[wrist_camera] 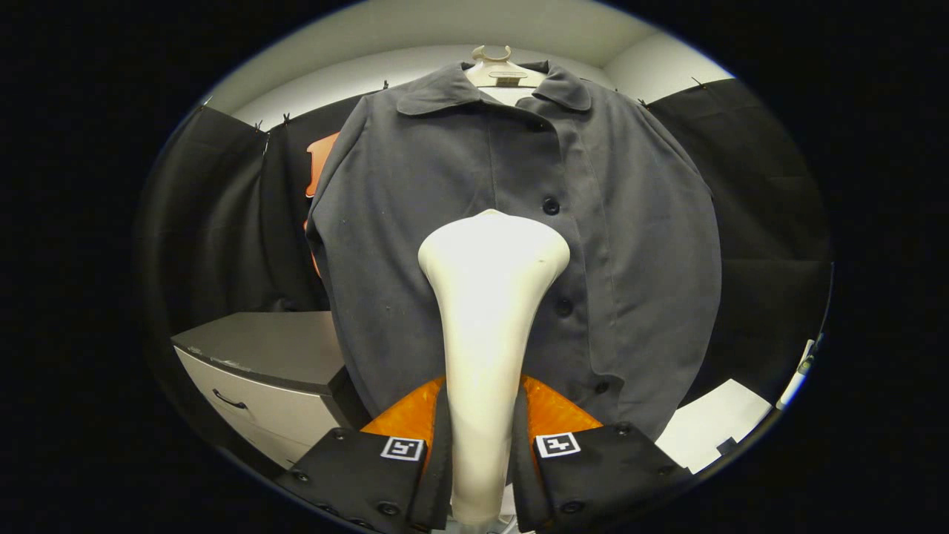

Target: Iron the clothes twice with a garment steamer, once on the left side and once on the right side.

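A dark grey buttoned jacket (511,222) hangs on a pale hanger (495,68) straight ahead, its front facing me. My gripper (480,415) is shut on the slim handle of a white garment steamer (489,297), both fingers pressing its sides. The steamer's wide head rises beyond the fingers and stands in front of the middle of the jacket, just left of the button row. Whether the head touches the cloth I cannot tell.
A grey cabinet with a drawer (259,371) stands low at the left of the jacket. A white flat object (712,430) lies low at the right. Black cloth walls close in behind and on both sides.
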Demonstrator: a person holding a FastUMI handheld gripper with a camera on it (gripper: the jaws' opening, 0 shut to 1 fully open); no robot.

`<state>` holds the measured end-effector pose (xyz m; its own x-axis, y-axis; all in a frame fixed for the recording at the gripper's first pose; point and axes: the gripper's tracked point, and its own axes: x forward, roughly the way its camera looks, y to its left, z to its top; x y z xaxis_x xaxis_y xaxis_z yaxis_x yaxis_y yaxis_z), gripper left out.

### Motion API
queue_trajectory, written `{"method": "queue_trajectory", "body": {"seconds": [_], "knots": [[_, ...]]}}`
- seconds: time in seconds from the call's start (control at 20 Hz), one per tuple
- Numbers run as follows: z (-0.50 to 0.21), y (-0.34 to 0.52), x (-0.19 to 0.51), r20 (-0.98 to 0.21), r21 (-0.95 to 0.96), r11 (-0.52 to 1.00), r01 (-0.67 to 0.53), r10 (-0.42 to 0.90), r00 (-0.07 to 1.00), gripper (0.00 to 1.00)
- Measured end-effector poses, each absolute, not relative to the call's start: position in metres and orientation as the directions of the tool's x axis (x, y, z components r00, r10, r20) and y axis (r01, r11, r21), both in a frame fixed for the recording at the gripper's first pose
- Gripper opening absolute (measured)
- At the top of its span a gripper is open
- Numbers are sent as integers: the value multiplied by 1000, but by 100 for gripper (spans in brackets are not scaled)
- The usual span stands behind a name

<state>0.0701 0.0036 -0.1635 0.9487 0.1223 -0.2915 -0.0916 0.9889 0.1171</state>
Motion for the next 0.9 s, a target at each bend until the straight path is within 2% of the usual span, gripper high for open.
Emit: {"method": "queue_trajectory", "body": {"seconds": [0.9], "knots": [[-261, 1, 35, -400, 146, 984, -100, 152, 904, 41]]}}
